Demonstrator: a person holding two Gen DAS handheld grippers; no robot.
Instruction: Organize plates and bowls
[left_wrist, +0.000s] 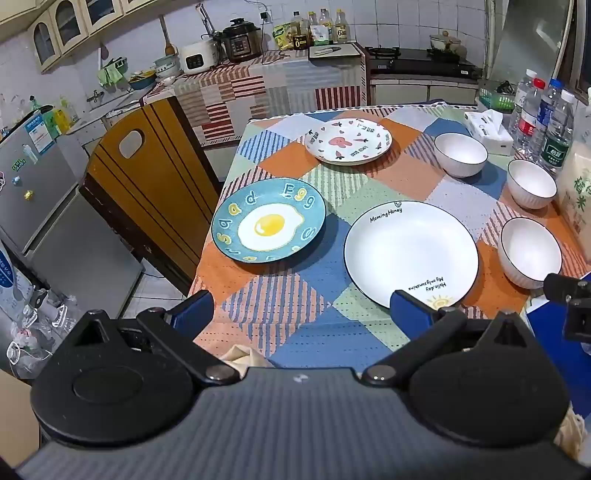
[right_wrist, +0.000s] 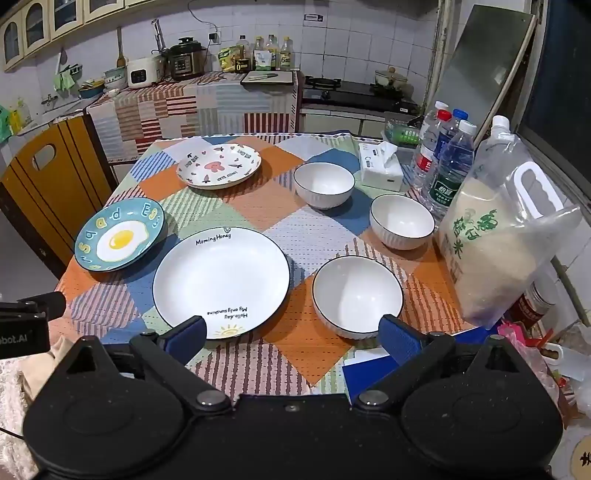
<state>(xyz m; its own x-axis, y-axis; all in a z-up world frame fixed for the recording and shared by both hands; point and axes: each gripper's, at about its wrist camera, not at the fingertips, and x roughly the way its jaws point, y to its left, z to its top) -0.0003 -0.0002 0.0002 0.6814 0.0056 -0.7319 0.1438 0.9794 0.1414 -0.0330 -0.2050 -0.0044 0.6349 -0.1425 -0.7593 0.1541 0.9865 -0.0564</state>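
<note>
nothing is held yet — left gripper (left_wrist: 301, 314) and right gripper (right_wrist: 291, 336) are spread wide; stacking is unstarted, so a white plate (right_wrist: 221, 280) would likely be gripped by its rim first.

Blue egg-print plate (left_wrist: 268, 220), checked tablecloth (left_wrist: 354, 177)
</note>
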